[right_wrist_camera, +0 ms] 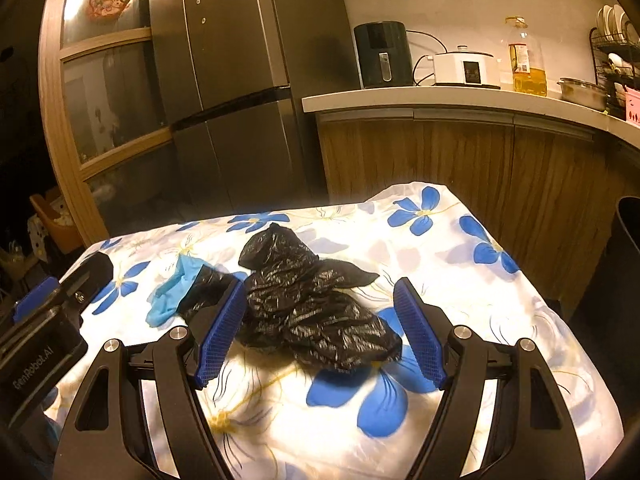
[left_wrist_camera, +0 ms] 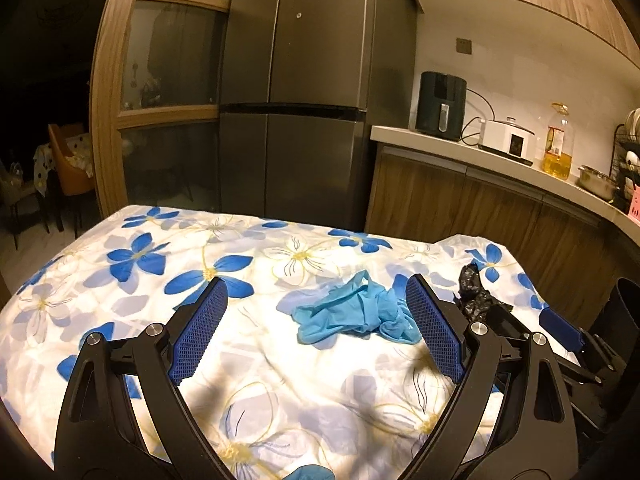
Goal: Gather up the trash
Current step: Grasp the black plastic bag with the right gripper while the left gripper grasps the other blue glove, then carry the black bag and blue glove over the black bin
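Note:
A crumpled blue glove (left_wrist_camera: 352,312) lies on the flowered tablecloth (left_wrist_camera: 200,248). My left gripper (left_wrist_camera: 316,292) is open, its jaws wide apart, with the glove just ahead between them, nearer the right finger. A crumpled black plastic bag (right_wrist_camera: 312,304) lies on the cloth (right_wrist_camera: 460,264); it also shows in the left wrist view (left_wrist_camera: 478,292). My right gripper (right_wrist_camera: 320,292) is open, its jaws on either side of the bag's near end, not touching it. The glove (right_wrist_camera: 176,292) shows left of the bag. The left gripper's body (right_wrist_camera: 44,320) is at the far left.
A black bin (right_wrist_camera: 624,276) stands at the table's right edge, also in the left wrist view (left_wrist_camera: 624,312). Behind are a dark fridge (left_wrist_camera: 296,92), a counter (right_wrist_camera: 460,98) with an air fryer, cooker, oil bottle and pot, and a dish rack (right_wrist_camera: 616,52).

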A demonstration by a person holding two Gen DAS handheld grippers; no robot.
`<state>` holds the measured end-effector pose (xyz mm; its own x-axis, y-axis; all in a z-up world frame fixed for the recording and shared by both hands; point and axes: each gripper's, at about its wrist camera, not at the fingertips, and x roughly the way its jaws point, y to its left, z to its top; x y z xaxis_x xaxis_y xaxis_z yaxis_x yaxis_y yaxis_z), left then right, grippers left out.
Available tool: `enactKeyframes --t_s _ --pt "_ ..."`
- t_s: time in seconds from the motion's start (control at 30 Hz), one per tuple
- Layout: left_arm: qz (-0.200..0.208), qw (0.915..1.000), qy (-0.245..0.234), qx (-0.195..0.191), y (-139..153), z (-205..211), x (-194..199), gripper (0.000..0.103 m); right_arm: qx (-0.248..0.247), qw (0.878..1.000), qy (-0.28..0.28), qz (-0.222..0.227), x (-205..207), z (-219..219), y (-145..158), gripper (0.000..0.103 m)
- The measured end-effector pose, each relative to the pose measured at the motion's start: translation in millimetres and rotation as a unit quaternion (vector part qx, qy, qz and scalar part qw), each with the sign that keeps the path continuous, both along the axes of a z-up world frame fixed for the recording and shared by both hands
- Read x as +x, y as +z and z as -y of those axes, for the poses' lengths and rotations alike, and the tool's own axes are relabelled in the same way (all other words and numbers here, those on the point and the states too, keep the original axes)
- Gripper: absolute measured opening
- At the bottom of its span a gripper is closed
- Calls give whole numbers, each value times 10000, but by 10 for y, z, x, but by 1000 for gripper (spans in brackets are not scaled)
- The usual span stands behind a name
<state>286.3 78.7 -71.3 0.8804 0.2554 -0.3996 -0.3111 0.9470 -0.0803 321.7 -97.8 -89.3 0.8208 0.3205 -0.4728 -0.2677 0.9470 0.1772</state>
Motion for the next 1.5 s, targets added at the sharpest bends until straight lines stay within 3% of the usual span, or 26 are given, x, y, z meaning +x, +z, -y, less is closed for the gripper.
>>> enactKeyframes --t_s 0.2,0.4,0.6,0.87,1.1,1.4,1.5 --pt "-146 9998 -17 -93 -76 -53 143 89 -120 9993 201 -281 135 -100 -115 73" --pt "-218 9995 15 -210 -129 -98 184 89 -145 9979 355 -531 210 -141 -212 50" --pt "-270 9994 4 -218 -149 -96 208 89 -198 9973 482 -525 189 -183 -220 17" --pt "-354 9989 -178 -266 -200 -52 298 85 196 9990 215 -325 77 87 -80 12" --pt "-796 9944 -393 -568 -373 -96 497 64 391 9992 17 -103 -66 348 63 12" --pt "-1282 9853 -664 -912 -565 -150 659 11 508 9987 -78 -53 -147 461 166 12" --pt "-1259 9844 -672 -1028 -573 -183 645 1 491 9988 -79 -2 -188 452 195 12"
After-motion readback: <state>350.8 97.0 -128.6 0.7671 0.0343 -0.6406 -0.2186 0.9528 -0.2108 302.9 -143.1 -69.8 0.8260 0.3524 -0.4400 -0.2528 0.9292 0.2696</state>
